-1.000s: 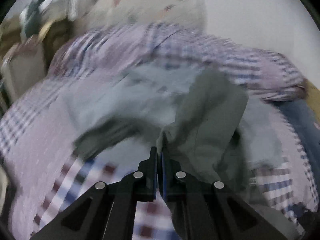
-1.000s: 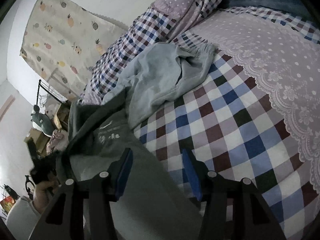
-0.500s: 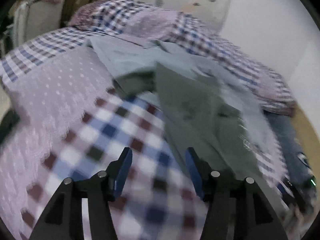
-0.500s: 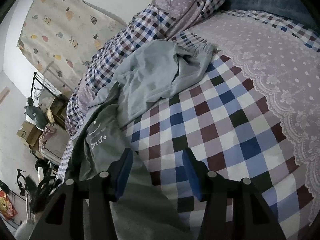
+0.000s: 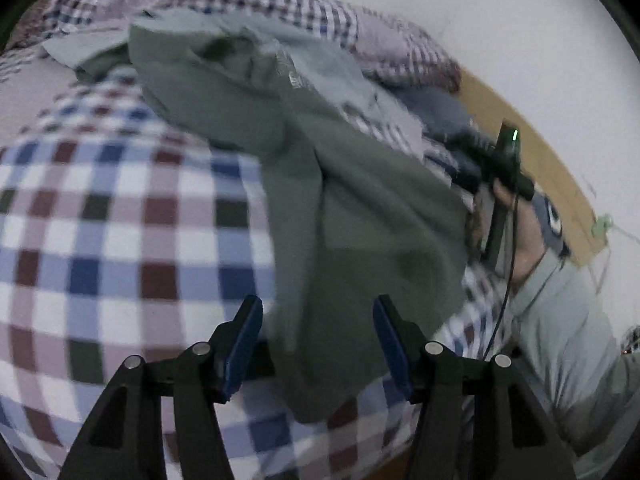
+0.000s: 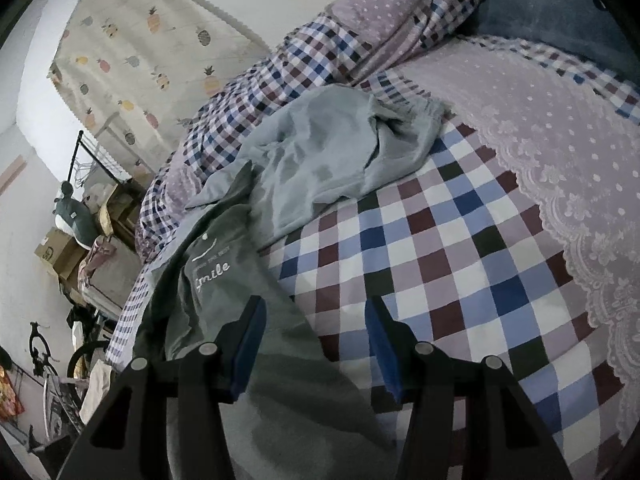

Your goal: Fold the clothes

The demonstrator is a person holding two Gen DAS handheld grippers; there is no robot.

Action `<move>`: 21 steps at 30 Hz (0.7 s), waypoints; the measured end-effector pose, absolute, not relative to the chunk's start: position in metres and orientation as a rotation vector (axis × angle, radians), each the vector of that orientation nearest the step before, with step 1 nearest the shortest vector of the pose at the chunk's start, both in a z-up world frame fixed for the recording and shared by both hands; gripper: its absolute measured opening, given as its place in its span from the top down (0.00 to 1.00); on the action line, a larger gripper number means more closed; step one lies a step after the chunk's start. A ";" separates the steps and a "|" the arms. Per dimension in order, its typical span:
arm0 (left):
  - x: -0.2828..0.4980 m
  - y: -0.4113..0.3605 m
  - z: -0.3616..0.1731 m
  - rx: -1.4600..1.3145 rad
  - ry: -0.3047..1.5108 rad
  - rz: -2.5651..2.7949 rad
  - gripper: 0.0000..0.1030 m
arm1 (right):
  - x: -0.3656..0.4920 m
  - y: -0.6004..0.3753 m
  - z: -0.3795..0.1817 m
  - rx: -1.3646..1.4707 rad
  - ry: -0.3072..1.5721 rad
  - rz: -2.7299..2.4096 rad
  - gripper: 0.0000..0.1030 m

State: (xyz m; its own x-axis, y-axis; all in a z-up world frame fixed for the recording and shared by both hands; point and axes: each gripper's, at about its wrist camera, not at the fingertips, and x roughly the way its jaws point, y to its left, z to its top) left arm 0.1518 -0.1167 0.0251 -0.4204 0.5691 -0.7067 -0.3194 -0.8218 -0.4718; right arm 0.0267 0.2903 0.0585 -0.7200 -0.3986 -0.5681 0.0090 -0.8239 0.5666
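Meanwhile, both grippers are hovering with fingers spread apart and empty: the left gripper (image 5: pixel 318 340) over a crumpled dark green cotton T-shirt (image 5: pixel 352 208), the right gripper (image 6: pixel 316 340) at its edge (image 6: pixel 256 300). It is lying beside a pale grey garment (image 6: pixel 320 160) on the checked bedspread (image 6: pixel 460 260).

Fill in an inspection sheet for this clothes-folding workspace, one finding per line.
Surface: checked bedspread, lace-edged panel at one side.
Job's things: dark green shirt lying unfolded; light grey garment crumpled beyond it.
Clutter: rumpled checked quilt behind the clothes.
Grippers: left gripper open over the shirt; right gripper open.
Cables: thin black cable beside the sleeve.
Surroundings: pineapple-print curtain, cardboard boxes.
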 end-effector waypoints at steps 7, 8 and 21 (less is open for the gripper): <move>0.143 -0.123 0.025 -1.274 -0.429 2.337 1.00 | 0.049 0.310 0.073 0.991 -0.791 -2.630 0.46; 0.143 -0.134 0.032 -1.247 -0.480 2.369 1.00 | 0.052 0.315 0.074 0.984 -0.800 -2.634 0.46; 0.168 -0.319 0.081 -1.070 -0.940 2.877 1.00 | 0.084 0.349 0.059 1.100 -0.713 -2.513 0.46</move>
State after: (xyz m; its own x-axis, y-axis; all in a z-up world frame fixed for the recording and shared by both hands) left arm 0.1683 -0.3194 0.0808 -0.7756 0.1339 -0.6169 0.2562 -0.8264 -0.5014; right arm 0.0841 0.3493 0.0587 -0.6591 -0.4584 -0.5962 0.0769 -0.8297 0.5529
